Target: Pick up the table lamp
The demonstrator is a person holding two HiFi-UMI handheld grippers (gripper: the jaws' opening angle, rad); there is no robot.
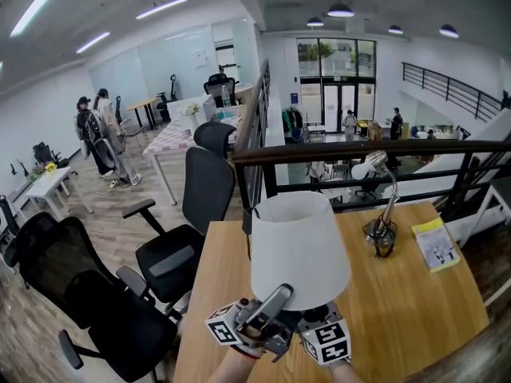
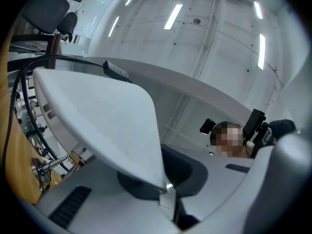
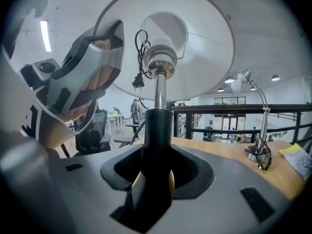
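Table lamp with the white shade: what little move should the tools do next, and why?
Probably raise it gently, straight up: the right tool is shut on the black lamp stem, the left tool pinches the white shade rim, so both grips look set.

Right gripper view: the lamp stem point(image 3: 157, 126) runs down between the jaws of the right tool point(image 3: 156, 172). Its lower end and the base are hidden behind the tool body.

Head view: the lamp shade point(image 1: 299, 250) covers the stem, the base and the right tool's jaws. The left wrist point(image 1: 238, 371) is cut by the lower edge. Print on the yellow booklet point(image 1: 435, 244) is too small to read.

Left gripper view: the lamp shade blocks most of the desk point(image 2: 12, 179).
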